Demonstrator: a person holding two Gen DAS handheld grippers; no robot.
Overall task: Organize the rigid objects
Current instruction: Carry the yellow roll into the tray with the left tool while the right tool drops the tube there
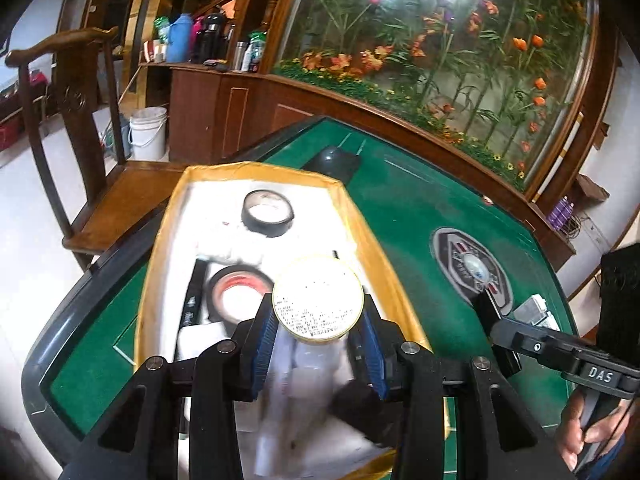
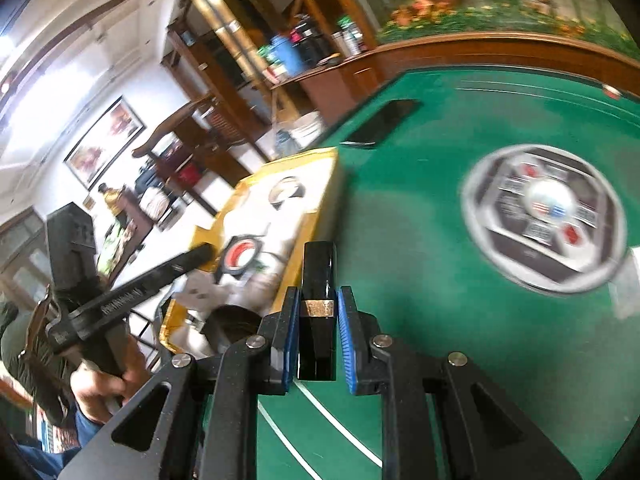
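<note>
A round tin [image 1: 318, 300] hangs over the yellow-rimmed box [image 1: 160, 240], clamped between the blue pads of the left tool [image 1: 318, 344]. Two tape rolls — one black [image 1: 267, 213], one red-cored [image 1: 239, 294] — already lie in the box's white lining. The right tool [image 2: 318, 340] is closed on a black, gold-banded case [image 2: 318, 312] above the green surface [image 2: 420, 280], just beside the box. A dark slab [image 2: 380, 122] and a white item at the frame's edge [image 1: 536, 312] wait outside — the job looks roughly half done.
</note>
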